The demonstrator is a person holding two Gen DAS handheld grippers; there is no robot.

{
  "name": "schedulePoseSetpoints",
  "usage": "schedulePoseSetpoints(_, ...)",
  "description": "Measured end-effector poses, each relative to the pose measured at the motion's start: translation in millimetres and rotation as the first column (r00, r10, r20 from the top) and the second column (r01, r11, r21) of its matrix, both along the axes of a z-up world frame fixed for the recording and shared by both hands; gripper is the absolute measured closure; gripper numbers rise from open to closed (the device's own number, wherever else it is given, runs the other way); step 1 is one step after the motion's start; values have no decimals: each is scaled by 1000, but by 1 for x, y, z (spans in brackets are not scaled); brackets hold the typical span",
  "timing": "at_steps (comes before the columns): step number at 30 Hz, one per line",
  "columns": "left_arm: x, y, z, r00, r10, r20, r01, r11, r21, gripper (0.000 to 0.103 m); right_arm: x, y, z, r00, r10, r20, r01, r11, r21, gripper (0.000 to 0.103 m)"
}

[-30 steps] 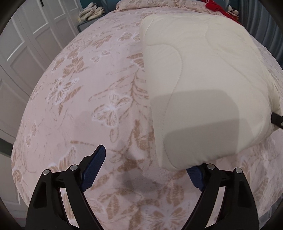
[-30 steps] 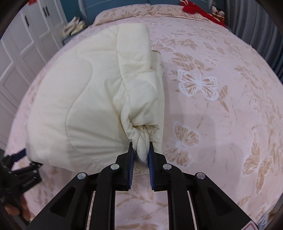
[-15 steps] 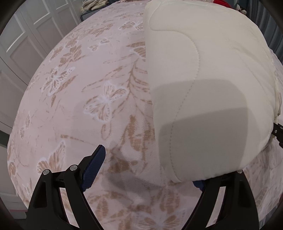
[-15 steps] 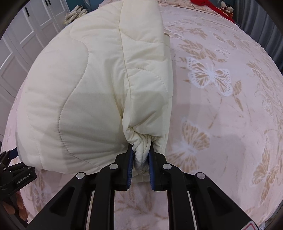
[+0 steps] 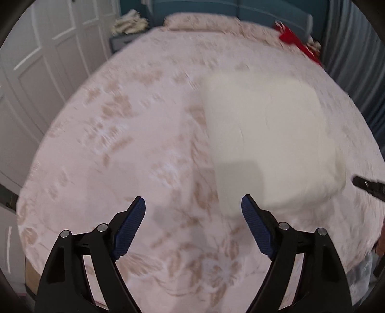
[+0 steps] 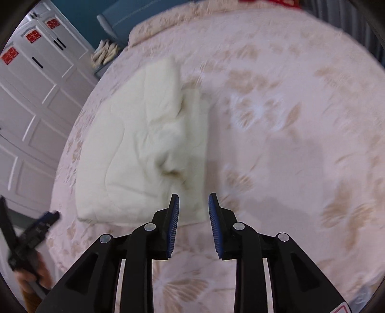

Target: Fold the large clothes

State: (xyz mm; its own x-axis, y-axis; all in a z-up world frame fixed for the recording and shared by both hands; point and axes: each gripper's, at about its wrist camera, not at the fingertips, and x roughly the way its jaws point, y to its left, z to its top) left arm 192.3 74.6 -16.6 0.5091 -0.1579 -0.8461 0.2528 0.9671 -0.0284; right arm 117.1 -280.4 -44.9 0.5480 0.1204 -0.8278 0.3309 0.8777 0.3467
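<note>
A cream quilted garment (image 5: 267, 142) lies folded into a thick rectangle on the bed; it also shows in the right wrist view (image 6: 144, 149). My left gripper (image 5: 193, 207) is open and empty, just in front of the garment's near left corner. My right gripper (image 6: 193, 202) is open and empty, just short of the garment's near right edge. The right gripper's tip (image 5: 365, 185) shows at the right edge of the left wrist view. The left gripper (image 6: 36, 231) shows at the lower left of the right wrist view. Both views are motion-blurred.
The bed has a pink cover with tan butterflies (image 5: 120, 144). White wardrobe doors (image 6: 31, 101) stand to the left. A red item (image 5: 296, 45) lies near the pillow (image 5: 199, 21) at the bed's head. A nightstand with pale cloth (image 5: 127, 24) is at the far left.
My right gripper has opened and let go of the garment. Both grippers have pulled back and up, and the garment now lies flat and farther away.
</note>
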Motion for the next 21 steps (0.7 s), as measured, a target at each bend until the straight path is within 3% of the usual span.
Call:
schedulePoseSetpoints(4,31,-12,17,997,60,38,-59,998,-27,23,19,3,33,997,3,75,-1,1000,-28,77)
schedulePoseSetpoints(6,43,-21,17,997,78,27,-76,996,-50,23,43,10,38,997,21,73,-17,998,-54,77)
schedulePoseSetpoints(7,53,-30,14,997,71,7,-70,994,-80,22,54,12,37,998,28,62,-24,998,-66,71)
schedulePoseSetpoints(10,70,-55,-1,998,59,-39,-62,995,-82,22,85,17,19,1000,7,12,-6,998,-63,56)
schedulePoseSetpoints(12,75,-69,-14,997,58,-59,-61,996,-65,22,101,17,2,999,-5,-37,3,998,-67,56)
schedulePoseSetpoints(16,78,-83,-37,994,54,-97,-59,997,-45,20,111,12,-30,998,-14,-64,11,999,-50,71)
schedulePoseSetpoints(21,77,-88,-54,993,59,-101,-61,998,-14,15,117,17,-57,995,-5,-98,-5,995,-96,71)
